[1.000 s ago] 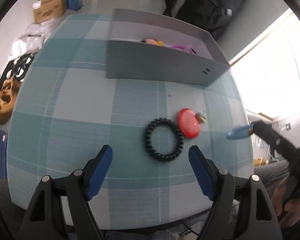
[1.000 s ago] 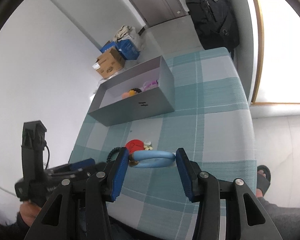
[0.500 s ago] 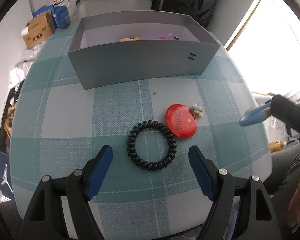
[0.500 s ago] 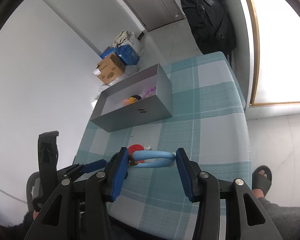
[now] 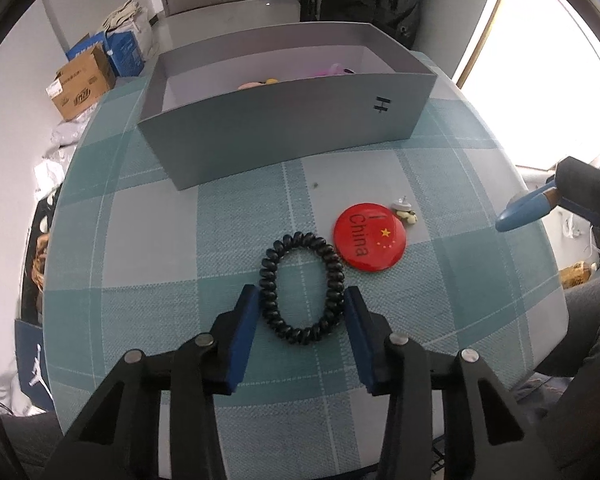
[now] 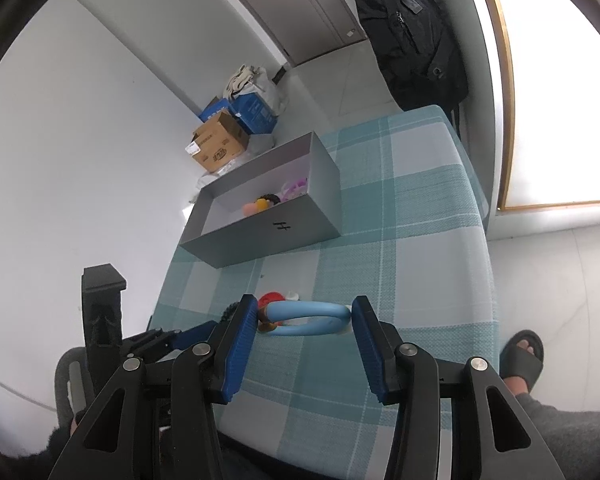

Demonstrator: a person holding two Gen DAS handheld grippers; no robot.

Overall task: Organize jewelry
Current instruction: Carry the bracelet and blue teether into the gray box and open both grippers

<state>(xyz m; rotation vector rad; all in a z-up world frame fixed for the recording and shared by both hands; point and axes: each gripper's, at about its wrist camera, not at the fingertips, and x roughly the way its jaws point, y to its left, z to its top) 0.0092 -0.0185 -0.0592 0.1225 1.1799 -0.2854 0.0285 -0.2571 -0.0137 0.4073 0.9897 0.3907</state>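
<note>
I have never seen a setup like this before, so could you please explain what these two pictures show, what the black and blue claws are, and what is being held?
There is no robot: a person holds a two-finger gripper in each hand, and a fisheye camera on each looks along its fingers. One picture comes from the left gripper, the other from the right gripper. On the checked tablecloth lie a black coil hair tie, a red badge and a small charm; behind them stands a grey box with a few trinkets inside. The left jaws have just been closing and now pinch the hair tie, squeezing it into an oval. The right gripper holds a light blue ring between its pads, above the table.
</note>
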